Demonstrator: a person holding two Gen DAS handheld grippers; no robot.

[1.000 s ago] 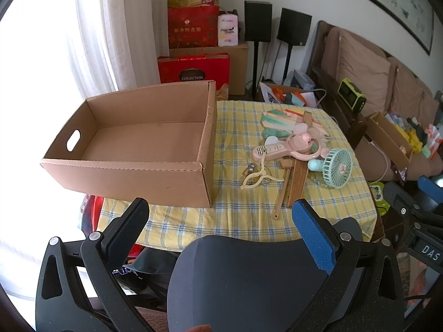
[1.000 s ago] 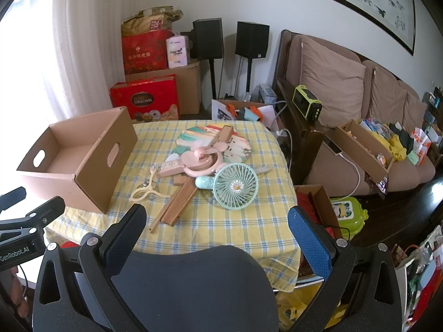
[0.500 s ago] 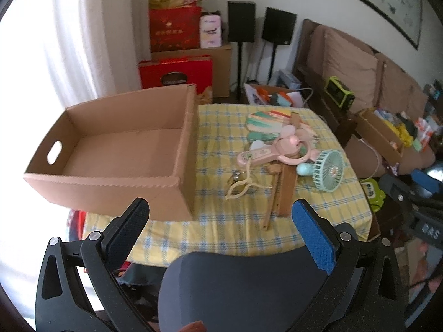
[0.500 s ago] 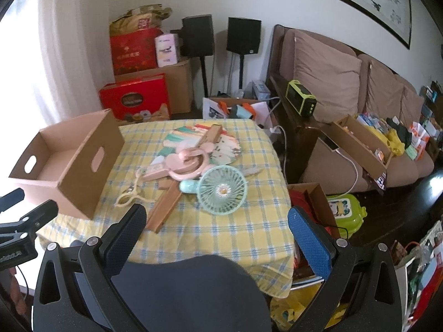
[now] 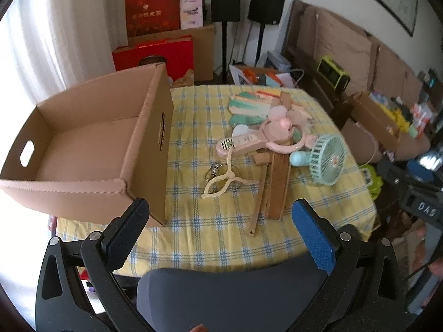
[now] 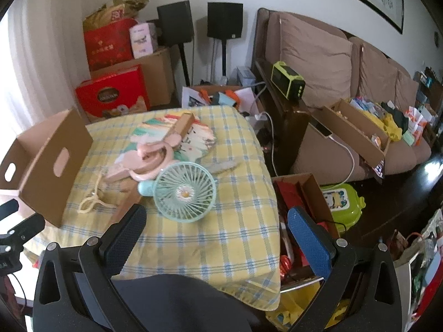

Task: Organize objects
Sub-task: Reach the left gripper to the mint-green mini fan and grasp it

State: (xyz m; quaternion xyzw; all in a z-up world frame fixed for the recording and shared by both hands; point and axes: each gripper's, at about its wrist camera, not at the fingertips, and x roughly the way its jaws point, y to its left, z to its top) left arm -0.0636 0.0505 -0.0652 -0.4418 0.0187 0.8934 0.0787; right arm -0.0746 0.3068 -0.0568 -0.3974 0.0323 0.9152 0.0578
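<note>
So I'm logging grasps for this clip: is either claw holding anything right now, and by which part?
Nothing is held. The left claw and the right claw are both open and empty, above the near edge of the table.

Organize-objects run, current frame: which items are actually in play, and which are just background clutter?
In play:
cardboard box, empty
mint fan
pink fan
paper fan
wooden pieces
cream clip
left gripper and right gripper, both open

Background:
red gift boxes
speakers
sofa
green toy
</note>
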